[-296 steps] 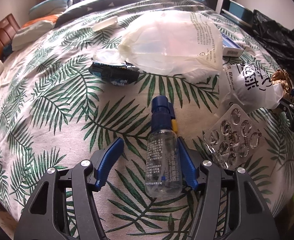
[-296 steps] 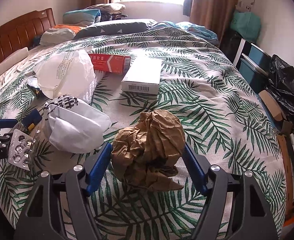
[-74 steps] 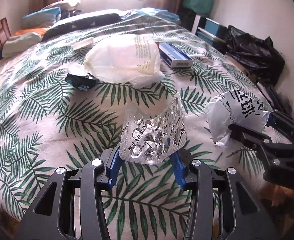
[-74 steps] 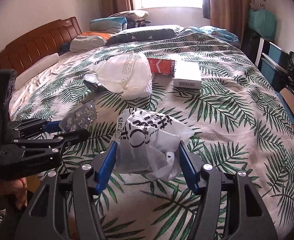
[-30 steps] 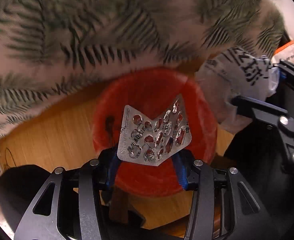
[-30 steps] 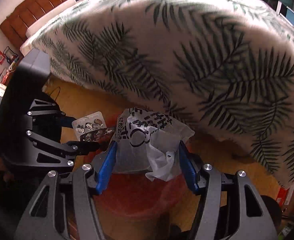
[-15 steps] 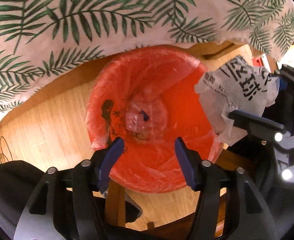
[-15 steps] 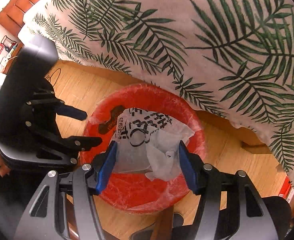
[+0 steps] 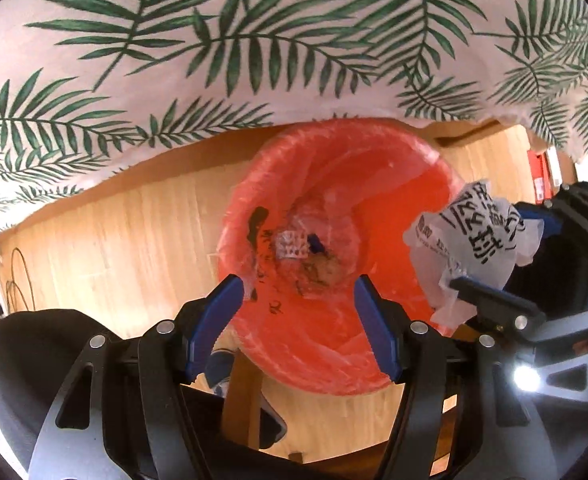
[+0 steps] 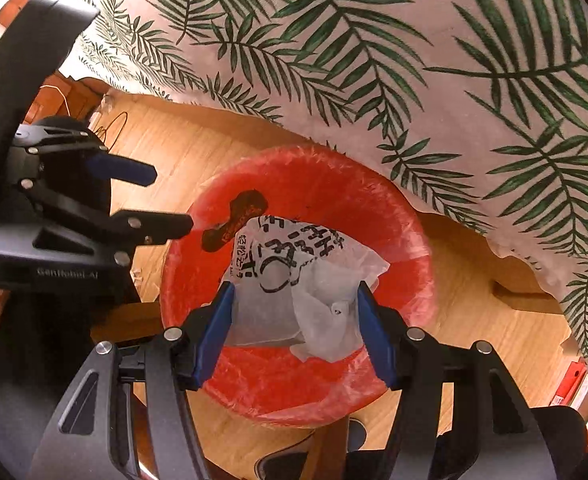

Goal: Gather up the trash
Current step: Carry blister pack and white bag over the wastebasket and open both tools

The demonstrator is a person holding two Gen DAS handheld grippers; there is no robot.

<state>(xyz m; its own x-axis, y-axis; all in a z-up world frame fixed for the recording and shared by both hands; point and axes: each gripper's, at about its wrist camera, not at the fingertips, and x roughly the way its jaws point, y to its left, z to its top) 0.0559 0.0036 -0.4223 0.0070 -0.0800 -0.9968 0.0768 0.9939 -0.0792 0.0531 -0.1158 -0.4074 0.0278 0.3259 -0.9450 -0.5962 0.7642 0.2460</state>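
Note:
A red bin [image 9: 394, 184] lined with clear film stands on the wooden floor beside the bed. At its bottom lies a silver blister pack [image 9: 292, 243] among other scraps. My left gripper [image 9: 296, 292] hangs open over the bin with nothing between its blue pads. My right gripper [image 10: 296, 300] is shut on a crumpled white plastic bag [image 10: 290, 268] with black print, held just above the bin [image 10: 390, 196]. In the left wrist view that bag [image 9: 478, 248] shows at the bin's right rim. The left gripper [image 10: 166, 200] appears at the bin's left rim in the right wrist view.
The palm-leaf bedspread [image 9: 254, 40] hangs over the bed's edge just behind the bin. Wooden floor [image 9: 114, 232] lies to the left, with a thin cable [image 9: 18, 292] on it. A wooden stool or chair part [image 10: 526, 300] sits at the right. A red box [image 10: 570, 384] lies at the lower right.
A second ago my left gripper held the blister pack over the bin; its jaws have opened and the pack now lies at the bin's bottom. The right gripper has come down with the bag.

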